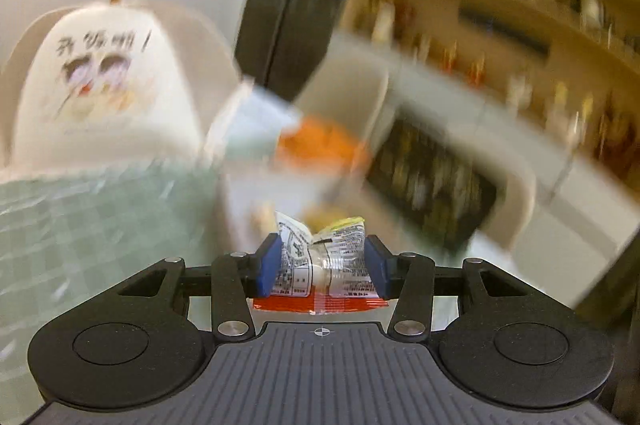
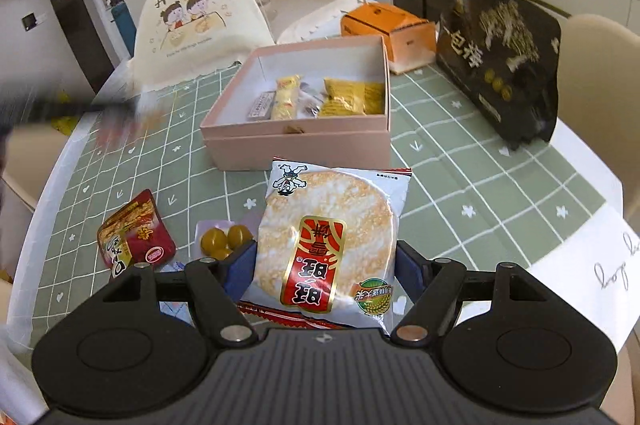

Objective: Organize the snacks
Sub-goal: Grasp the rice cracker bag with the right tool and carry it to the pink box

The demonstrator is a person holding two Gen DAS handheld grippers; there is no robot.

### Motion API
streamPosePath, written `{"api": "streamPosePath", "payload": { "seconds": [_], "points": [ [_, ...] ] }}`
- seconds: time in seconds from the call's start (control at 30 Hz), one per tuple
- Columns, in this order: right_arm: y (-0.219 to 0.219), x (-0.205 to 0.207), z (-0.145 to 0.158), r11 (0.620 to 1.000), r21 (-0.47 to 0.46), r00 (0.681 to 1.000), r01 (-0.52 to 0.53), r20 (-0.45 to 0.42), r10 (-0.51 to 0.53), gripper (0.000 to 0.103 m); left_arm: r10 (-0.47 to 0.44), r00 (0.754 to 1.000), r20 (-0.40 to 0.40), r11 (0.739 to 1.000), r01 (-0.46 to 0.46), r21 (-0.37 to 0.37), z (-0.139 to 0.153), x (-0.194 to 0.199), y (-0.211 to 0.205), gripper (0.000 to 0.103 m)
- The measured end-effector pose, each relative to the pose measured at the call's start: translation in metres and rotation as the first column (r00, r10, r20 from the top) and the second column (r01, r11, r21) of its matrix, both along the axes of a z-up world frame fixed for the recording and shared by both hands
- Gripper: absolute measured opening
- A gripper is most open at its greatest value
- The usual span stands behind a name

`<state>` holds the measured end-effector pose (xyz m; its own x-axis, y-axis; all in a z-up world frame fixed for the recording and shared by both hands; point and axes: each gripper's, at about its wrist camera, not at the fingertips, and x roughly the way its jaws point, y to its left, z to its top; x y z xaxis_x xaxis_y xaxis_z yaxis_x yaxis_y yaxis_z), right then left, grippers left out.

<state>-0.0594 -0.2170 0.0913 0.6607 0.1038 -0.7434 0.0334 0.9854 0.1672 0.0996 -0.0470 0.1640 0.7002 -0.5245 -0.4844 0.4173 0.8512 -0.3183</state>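
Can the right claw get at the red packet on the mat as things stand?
Probably not yet. The right claw is shut on the rice cracker pack, so it has no free grip. The red packet lies uncovered beside it, left of the green candies.
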Motion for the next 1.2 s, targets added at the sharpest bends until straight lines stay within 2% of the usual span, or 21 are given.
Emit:
{"api": "streamPosePath", "payload": {
  "seconds": [0.1,0.17,0.23,0.4,0.5,0.57,0.63,0.67,0.7,0.77,0.87,0.97,1.1,1.2],
  "points": [
    [-0.002,0.0,0.0,1.0,0.004,1.0,0.012,-0.011,-0.012,0.073,0.042,0.998,-0.048,0.994,-0.046,-0.096,-0.006,0.047,-0.005,0.051],
    [0.0,0.002,0.001,1.0,-0.015,0.999,0.025,-0.02,-0.025,0.073,0.083,0.994,-0.065,0.981,-0.093,-0.168,-0.013,0.055,0.005,0.051],
    [0.001,0.002,0.002,0.999,-0.036,0.999,0.026,-0.019,-0.027,0.073,0.085,0.994,-0.075,0.977,-0.098,-0.188,-0.02,0.045,0.016,0.051],
    [-0.006,0.007,0.003,0.998,-0.064,1.0,0.007,-0.025,-0.009,0.073,-0.002,0.983,-0.184,0.996,-0.014,-0.083,-0.059,-0.009,0.032,0.051],
    [-0.007,0.025,0.021,0.996,-0.086,0.999,-0.007,0.034,0.01,0.073,-0.056,0.965,-0.256,0.998,0.046,-0.042,-0.087,-0.049,0.037,0.051],
    [-0.003,0.049,0.043,0.995,-0.096,0.996,-0.022,0.089,0.03,0.073,-0.068,0.953,-0.295,0.998,0.06,-0.036,-0.102,-0.067,0.038,0.051],
    [0.003,0.081,0.067,0.995,-0.096,0.982,-0.031,0.18,0.048,0.074,-0.056,0.945,-0.323,0.998,0.045,-0.041,-0.112,-0.076,0.039,0.051],
    [0.005,0.099,0.077,0.995,-0.094,0.976,-0.027,0.213,0.047,0.081,-0.046,0.942,-0.331,0.999,0.035,-0.042,-0.114,-0.079,0.04,0.051],
    [0.008,0.118,0.085,0.996,-0.09,0.974,-0.019,0.223,0.039,0.086,-0.041,0.942,-0.333,0.999,0.03,-0.039,-0.114,-0.081,0.041,0.051],
    [0.008,0.151,0.091,0.997,-0.068,0.979,-0.025,0.199,0.038,0.086,-0.031,0.949,-0.312,0.999,0.036,0.009,-0.109,-0.087,0.042,0.051],
    [0.002,0.162,0.084,1.0,-0.025,0.989,-0.006,0.15,0.01,0.085,-0.011,0.964,-0.266,0.994,0.04,0.103,-0.103,-0.099,0.044,0.051],
    [-0.003,0.138,0.063,0.999,0.026,0.993,-0.039,0.111,0.036,0.085,-0.023,0.96,-0.28,0.992,0.057,0.113,-0.104,-0.105,0.046,0.051],
    [0.006,0.104,0.023,0.998,-0.022,0.998,-0.064,0.015,0.065,0.085,-0.054,0.955,-0.293,0.985,0.099,0.139,-0.108,-0.111,0.034,0.051],
    [0.017,0.074,-0.003,0.993,-0.067,0.995,-0.095,-0.043,0.092,0.085,-0.074,0.952,-0.297,0.969,0.138,0.203,-0.113,-0.112,0.017,0.051]
  ]
}}
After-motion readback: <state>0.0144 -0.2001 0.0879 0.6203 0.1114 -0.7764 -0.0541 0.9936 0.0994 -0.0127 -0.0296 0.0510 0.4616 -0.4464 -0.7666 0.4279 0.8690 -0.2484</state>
